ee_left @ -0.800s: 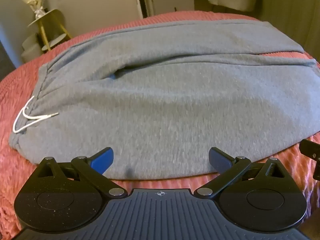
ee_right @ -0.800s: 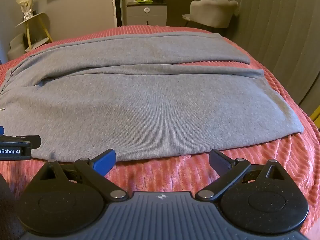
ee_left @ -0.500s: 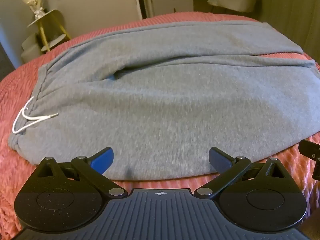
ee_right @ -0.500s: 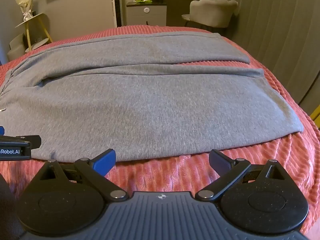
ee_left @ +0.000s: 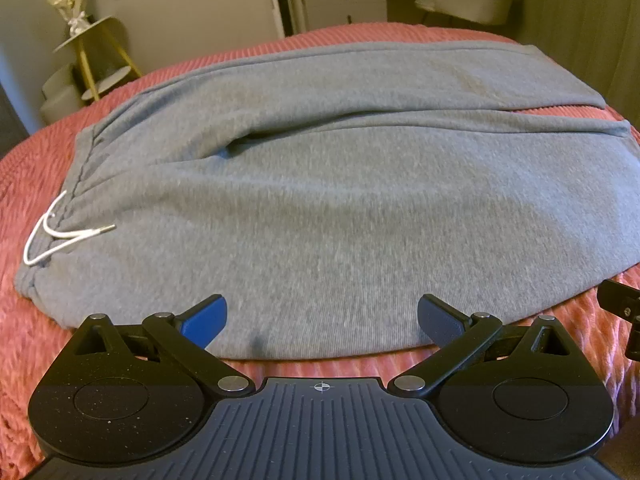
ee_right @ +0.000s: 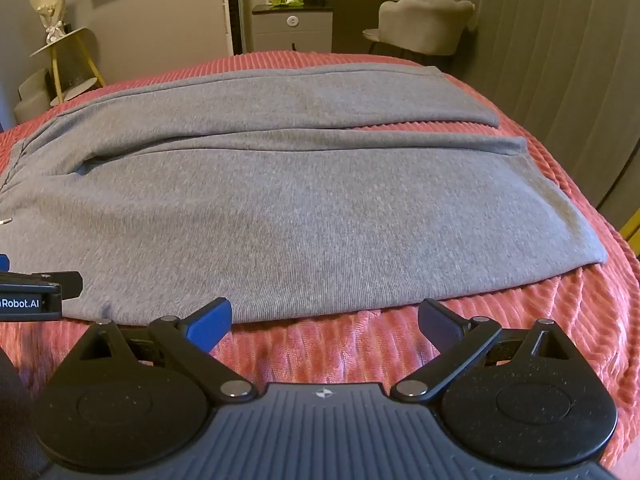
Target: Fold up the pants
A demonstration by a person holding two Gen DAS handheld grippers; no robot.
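Observation:
Grey sweatpants lie flat across a red ribbed bedspread, waistband at the left with a white drawstring, both legs stretching right, one behind the other. My left gripper hovers open over the near hem of the pants, close to the waist end, nothing between its fingers. Over the bedspread just in front of the near leg's edge, my right gripper stands open and empty. The near leg's cuff lies at the right.
The bed drops off at the right edge. Behind it stand a grey cabinet, an upholstered chair and a yellow-legged side table with a bouquet. A curtain hangs at the right.
The left gripper has crept slightly forward over the pants' near edge. The right gripper has hardly moved. Both stay open.

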